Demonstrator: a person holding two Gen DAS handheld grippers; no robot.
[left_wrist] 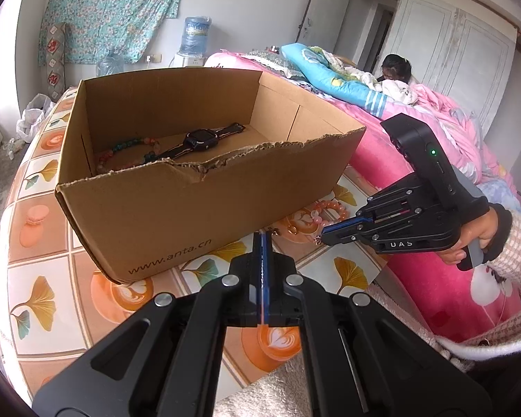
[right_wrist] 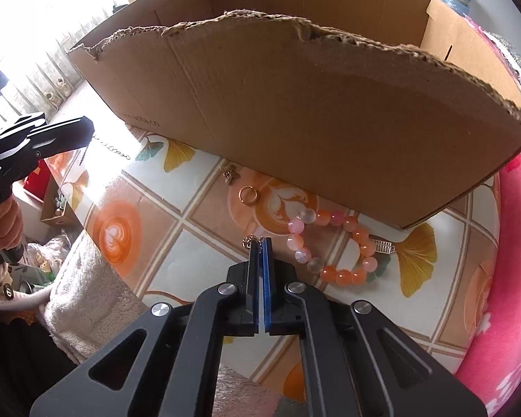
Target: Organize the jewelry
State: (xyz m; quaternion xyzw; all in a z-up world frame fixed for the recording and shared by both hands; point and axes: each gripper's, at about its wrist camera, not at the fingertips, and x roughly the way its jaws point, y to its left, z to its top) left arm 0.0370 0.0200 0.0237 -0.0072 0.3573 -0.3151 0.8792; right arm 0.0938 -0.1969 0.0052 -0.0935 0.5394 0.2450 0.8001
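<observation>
My right claw [right_wrist: 261, 243], centre frame, pinches a small chain [right_wrist: 251, 240] on the table [right_wrist: 177, 264]. My left claw [left_wrist: 263, 239] is pressed together, empty. The box [left_wrist: 191, 187] holds a watch [left_wrist: 199, 140] and beads [left_wrist: 128, 149]. A bracelet [right_wrist: 344, 250], ring [right_wrist: 249, 195] and charm [right_wrist: 230, 173] lie at the box's foot.

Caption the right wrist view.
Shut right claw pinching a small gold charm beside the torn brown cardboard box.

The left wrist view looks from a little back, slanting down over the cardboard box [left_wrist: 205, 173] into its open top, while the right wrist view sits close and steep against the box's torn near wall, both sharing that wall and the patterned tabletop [right_wrist: 177, 243] before it.
</observation>
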